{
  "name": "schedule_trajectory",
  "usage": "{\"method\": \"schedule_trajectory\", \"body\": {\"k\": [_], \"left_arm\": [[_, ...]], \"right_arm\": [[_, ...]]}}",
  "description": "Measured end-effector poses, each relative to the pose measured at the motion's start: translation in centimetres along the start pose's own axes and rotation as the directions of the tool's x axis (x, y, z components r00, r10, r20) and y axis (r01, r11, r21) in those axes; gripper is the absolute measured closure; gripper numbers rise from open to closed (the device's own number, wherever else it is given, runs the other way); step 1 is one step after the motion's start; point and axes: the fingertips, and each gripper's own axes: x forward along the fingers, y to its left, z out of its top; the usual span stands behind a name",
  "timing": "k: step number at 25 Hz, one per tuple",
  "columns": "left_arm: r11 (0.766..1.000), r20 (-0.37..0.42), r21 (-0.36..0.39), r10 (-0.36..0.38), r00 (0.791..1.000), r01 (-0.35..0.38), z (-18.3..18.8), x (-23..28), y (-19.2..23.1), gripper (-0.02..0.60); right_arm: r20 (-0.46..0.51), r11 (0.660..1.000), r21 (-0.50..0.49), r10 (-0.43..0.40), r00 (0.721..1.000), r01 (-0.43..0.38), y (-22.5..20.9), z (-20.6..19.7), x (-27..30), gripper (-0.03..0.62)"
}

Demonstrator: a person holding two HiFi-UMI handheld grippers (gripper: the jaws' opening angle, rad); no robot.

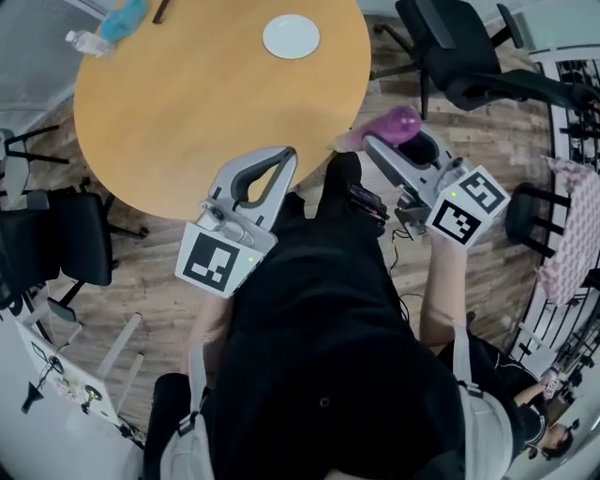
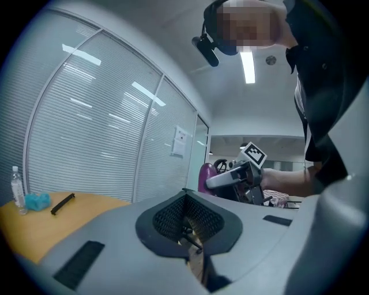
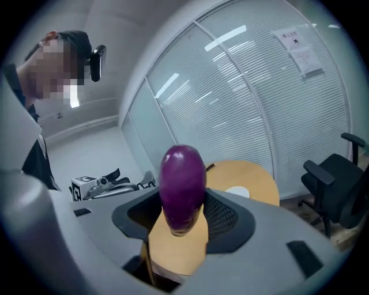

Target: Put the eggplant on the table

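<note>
Right gripper view shows the right hand-held gripper clenched on the purple eggplant. The eggplant stands upright between the two dark jaw pads, with its rounded end rising above them. Beyond it lies the round wooden surface with a white plate on it.

Head view places the eggplant off the surface, just beside its right rim and above the wooden floor. A black office chair stands near it. The plate sits toward the far side of the surface. A clear bottle and a blue object lie at the far left edge.

Left gripper view shows the left hand-held gripper clenched, its jaw tips meeting with nothing between them. In the head view its tips reach over the near rim of the surface; whether it touches the wood cannot be told. The two hand-held grippers are well apart, on either side of the person's dark-clothed body.
</note>
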Motion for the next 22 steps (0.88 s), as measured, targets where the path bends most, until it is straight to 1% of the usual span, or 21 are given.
{"method": "schedule_trajectory", "body": {"k": [2, 5, 8, 11, 13, 15, 18, 22], "left_arm": [[0.999, 0.000, -0.019, 0.043, 0.999, -0.043, -0.2, 0.1, 0.8, 0.571], [0.991, 0.023, -0.053, 0.120, 0.992, -0.119, 0.5, 0.2, 2.2, 0.571], [0.980, 0.026, -0.065, 0.189, 0.982, -0.187, 0.8, 0.9, 3.4, 0.571], [0.966, 0.015, -0.065, 0.253, 0.967, -0.252, 0.7, 2.0, 4.9, 0.571], [0.947, 0.025, -0.084, 0.312, 0.950, -0.309, 1.2, 3.1, 6.0, 0.571], [0.926, 0.030, -0.108, 0.366, 0.930, -0.361, 1.6, 4.5, 6.9, 0.571], [0.899, 0.019, -0.125, 0.426, 0.905, -0.420, 1.7, 6.9, 8.2, 0.571], [0.855, 0.006, -0.151, 0.503, 0.864, -0.496, 1.8, 9.4, 9.4, 0.571]], "right_arm": [[-0.036, 1.000, 0.013, 0.012, 0.999, -0.012, -1.4, 0.6, 1.6, 0.361], [-0.105, 0.998, 0.057, 0.034, 0.994, -0.028, -3.6, 1.3, 4.5, 0.361], [-0.164, 0.990, 0.121, 0.093, 0.982, -0.073, -5.8, 2.0, 7.5, 0.361], [-0.200, 0.977, 0.180, 0.155, 0.967, -0.119, -7.7, 2.8, 10.4, 0.361], [-0.236, 0.970, 0.199, 0.186, 0.954, -0.140, -9.4, 3.3, 12.4, 0.361], [-0.287, 0.964, 0.220, 0.211, 0.934, -0.150, -11.3, 3.4, 14.3, 0.361], [-0.366, 0.955, 0.243, 0.253, 0.896, -0.170, -14.1, 3.2, 17.6, 0.361], [-0.492, 0.961, 0.207, 0.265, 0.829, -0.184, -17.5, 2.2, 21.1, 0.361]]}}
